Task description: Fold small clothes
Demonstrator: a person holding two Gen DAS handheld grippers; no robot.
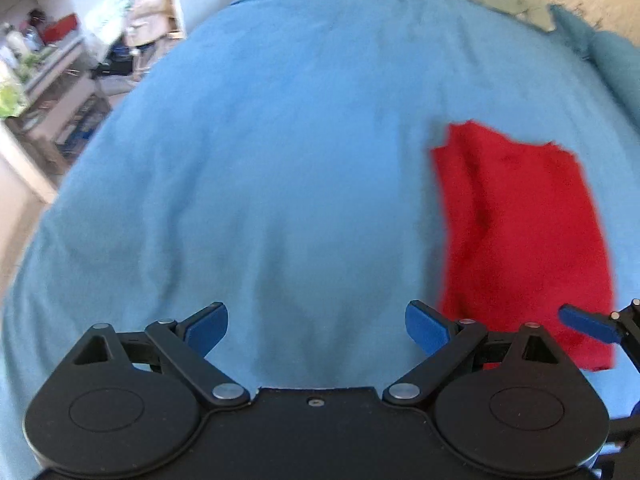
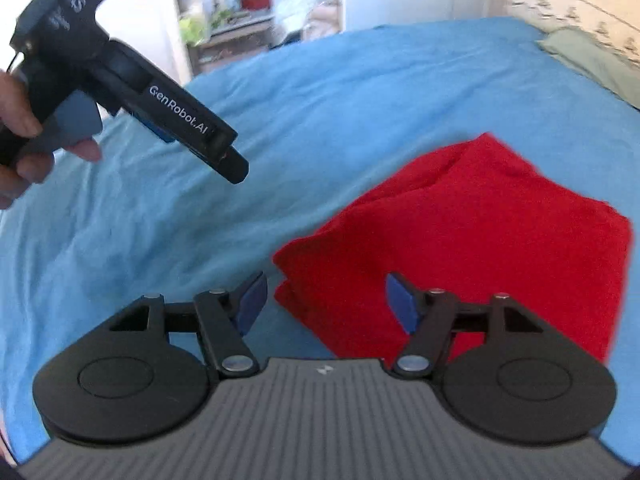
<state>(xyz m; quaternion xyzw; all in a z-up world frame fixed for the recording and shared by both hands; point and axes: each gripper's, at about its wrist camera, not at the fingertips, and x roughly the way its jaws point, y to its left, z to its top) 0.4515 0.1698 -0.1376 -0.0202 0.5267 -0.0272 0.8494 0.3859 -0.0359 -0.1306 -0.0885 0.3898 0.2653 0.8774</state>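
Red garment (image 2: 480,248) lies folded on blue bedsheet (image 1: 280,140), free of both tools. Right gripper (image 2: 325,304) spread, empty, just above its near edge. Left gripper (image 1: 316,328) spread, empty, over bare sheet beside it. Only right wrist view shows left tool's "GenRobot.AI" label (image 2: 178,116).

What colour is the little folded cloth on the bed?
Bright red. The folded cloth shows best in the right wrist view, lying on the blue bedsheet.
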